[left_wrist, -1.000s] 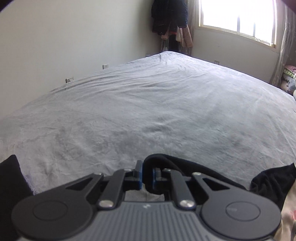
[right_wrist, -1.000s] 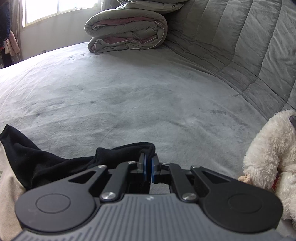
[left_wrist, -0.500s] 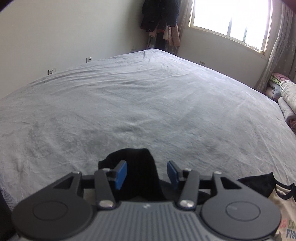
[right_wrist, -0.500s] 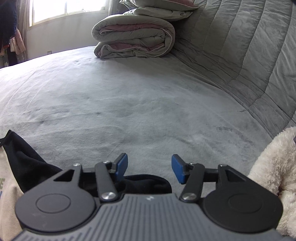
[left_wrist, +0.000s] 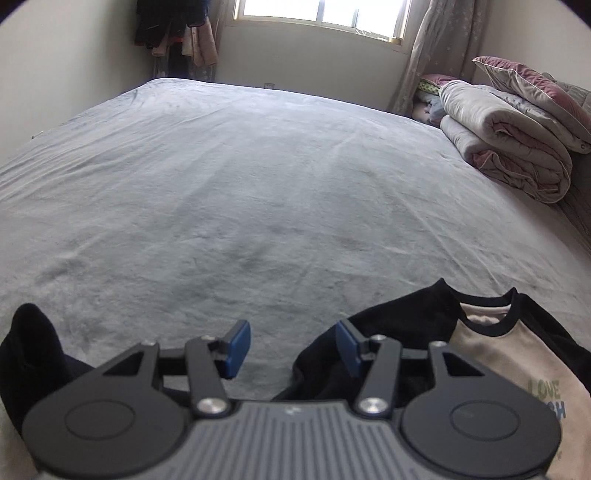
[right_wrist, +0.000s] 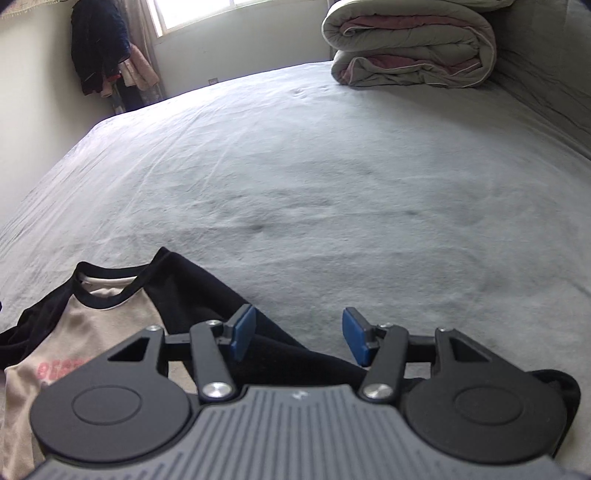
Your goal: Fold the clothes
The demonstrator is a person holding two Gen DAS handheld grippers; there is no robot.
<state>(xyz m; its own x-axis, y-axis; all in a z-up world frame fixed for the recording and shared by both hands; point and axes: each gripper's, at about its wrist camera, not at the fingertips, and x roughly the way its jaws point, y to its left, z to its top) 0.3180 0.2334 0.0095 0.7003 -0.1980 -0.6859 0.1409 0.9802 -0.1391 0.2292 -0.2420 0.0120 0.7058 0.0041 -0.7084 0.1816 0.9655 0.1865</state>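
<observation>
On the grey bed (left_wrist: 258,177) in front of you lies the shirt (left_wrist: 517,369), spread near the close edge. Its body is cream, its sleeves and neck band black, and the band curves open toward the far side of the bed. From your left view you can read green letters low on the chest, partly cut off; from your right view the print shows pink, too hidden to read. One black sleeve (left_wrist: 29,350) bunches up at the far left of your left view, apart from the rest; the other runs out under your right gripper (right_wrist: 299,336) and ends in a dark lump at the lower right.

Your left gripper (left_wrist: 293,349) stands about half open with only bare bedcover between its blue pads (left_wrist: 236,347); the shirt's shoulder lies just behind its right finger. Your right gripper is likewise half open; black sleeve cloth lies below the gap, but the pads (right_wrist: 242,332) do not press on it. Neither holds anything.

A rolled quilt (right_wrist: 410,44) sits at the far right corner, and dark clothes (right_wrist: 99,55) hang by the window (left_wrist: 317,14).
</observation>
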